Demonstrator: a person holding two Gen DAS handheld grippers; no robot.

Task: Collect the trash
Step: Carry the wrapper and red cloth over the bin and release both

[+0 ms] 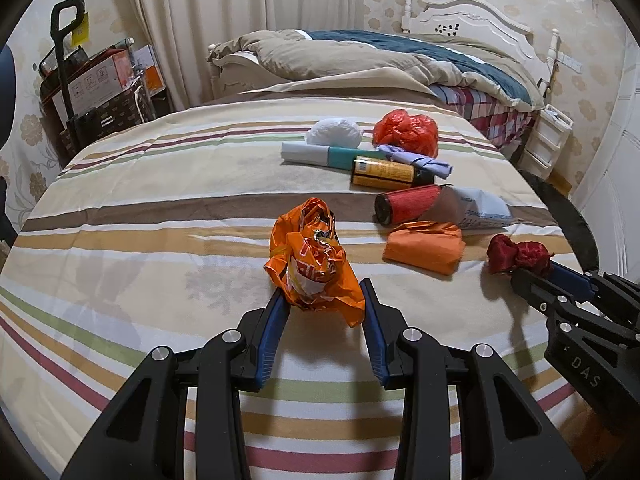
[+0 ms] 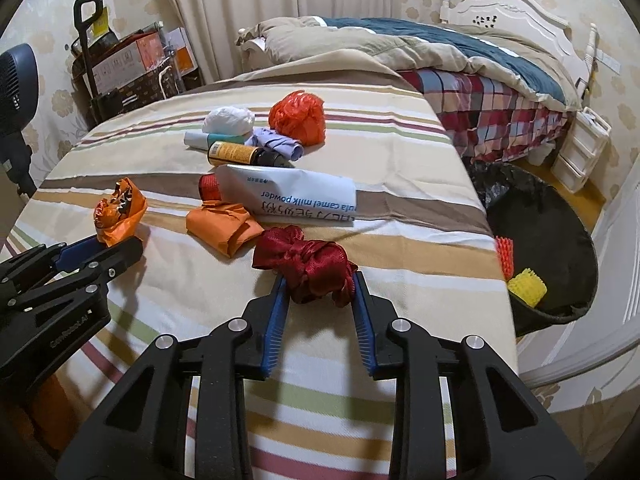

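- The left gripper [image 1: 324, 300] is pinching a crumpled orange plastic wrapper [image 1: 312, 264] on the striped bedsheet [image 1: 160, 208].
- The right gripper [image 2: 320, 288] is pinching a dark red satin ribbon bundle [image 2: 308, 260] — beside the black-lined bin [image 2: 560, 240].

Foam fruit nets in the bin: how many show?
2. Both show only in the right wrist view, at the near rim of the black-lined bin: an orange net and a yellow net just below it. Others may lie hidden deeper.
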